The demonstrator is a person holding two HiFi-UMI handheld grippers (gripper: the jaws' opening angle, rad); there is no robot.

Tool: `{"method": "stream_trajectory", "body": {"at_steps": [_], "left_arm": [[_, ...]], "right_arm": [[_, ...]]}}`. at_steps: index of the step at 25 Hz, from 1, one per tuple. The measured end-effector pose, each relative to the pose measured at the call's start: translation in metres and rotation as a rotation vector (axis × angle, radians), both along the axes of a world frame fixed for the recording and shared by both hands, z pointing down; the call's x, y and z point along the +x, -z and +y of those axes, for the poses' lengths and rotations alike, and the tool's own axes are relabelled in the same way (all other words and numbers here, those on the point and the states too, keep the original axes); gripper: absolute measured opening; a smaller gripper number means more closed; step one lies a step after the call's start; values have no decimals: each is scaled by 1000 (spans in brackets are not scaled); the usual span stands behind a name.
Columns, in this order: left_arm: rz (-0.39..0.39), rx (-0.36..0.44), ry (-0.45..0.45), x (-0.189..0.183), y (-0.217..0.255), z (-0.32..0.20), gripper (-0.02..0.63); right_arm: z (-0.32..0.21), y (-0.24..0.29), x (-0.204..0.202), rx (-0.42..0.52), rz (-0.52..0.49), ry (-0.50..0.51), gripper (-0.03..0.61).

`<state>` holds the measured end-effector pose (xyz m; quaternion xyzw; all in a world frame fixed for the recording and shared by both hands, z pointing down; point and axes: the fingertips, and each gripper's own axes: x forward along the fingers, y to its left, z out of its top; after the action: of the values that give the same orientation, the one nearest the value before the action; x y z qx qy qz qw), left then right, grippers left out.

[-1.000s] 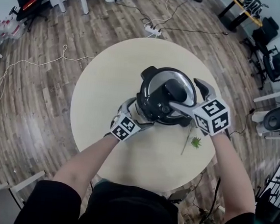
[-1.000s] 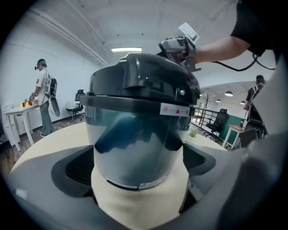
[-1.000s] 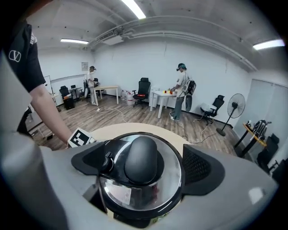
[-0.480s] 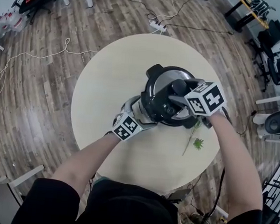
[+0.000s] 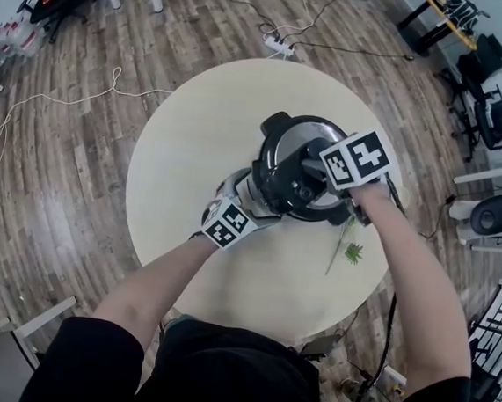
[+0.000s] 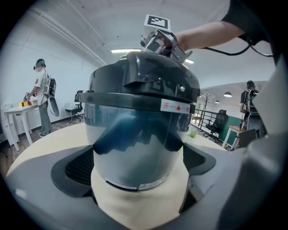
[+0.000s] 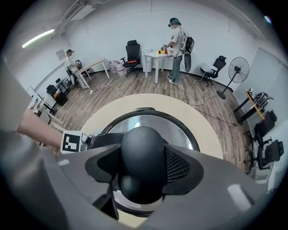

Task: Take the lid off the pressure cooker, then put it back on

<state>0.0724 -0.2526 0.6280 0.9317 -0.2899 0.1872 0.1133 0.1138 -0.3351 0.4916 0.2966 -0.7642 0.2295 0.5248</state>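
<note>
The pressure cooker [image 5: 285, 137] stands on a round beige table [image 5: 196, 129], its steel and black lid [image 7: 180, 130] on. My left gripper [image 5: 247, 195] is at the pot's near-left side, and its pads touch both flanks of the steel body [image 6: 135, 148]. My right gripper [image 5: 311, 171] points steeply down over the lid. Its jaws are closing on the black lid knob [image 7: 141, 155], which sits between them with both pads touching it. The knob and the gripper hide the lid's centre.
A green plant sprig [image 5: 350, 252] lies on the table right of the pot. A power strip [image 5: 279, 46] and cables lie on the wood floor beyond. Office chairs [image 5: 498, 113] stand at the right. A person [image 7: 177, 45] stands at a white table far off.
My right gripper came down over the lid and tipped to point more steeply, and its jaws narrowed around the knob. The left gripper and the pot stayed put.
</note>
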Motion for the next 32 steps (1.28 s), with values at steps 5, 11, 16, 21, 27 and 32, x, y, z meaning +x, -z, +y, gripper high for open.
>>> {"method": "stream_trajectory", "body": {"at_steps": [5,11,16,21,27,32], "left_arm": [[12,2,2,1,-8,1,592],[8,-3,5,2,-8,1,592],[7,-4,4,0,-7,2,592],[15,-2,2,2,-8,1,592],[11,-6,4,1,-8,1,592],[7,-9,1,0,-13,4,592]], "right_arm": [[-4,0,4,-17,3,-187,287],[-10,0,17,-8,-1,-557,288],[-7,-2,14,-41,16,-490,288],[-4,-4,16,-104,74,-455,295],[-6,-4,16,-106,66,-479,287],[-5,6,18,-126,53,-486,285]]}}
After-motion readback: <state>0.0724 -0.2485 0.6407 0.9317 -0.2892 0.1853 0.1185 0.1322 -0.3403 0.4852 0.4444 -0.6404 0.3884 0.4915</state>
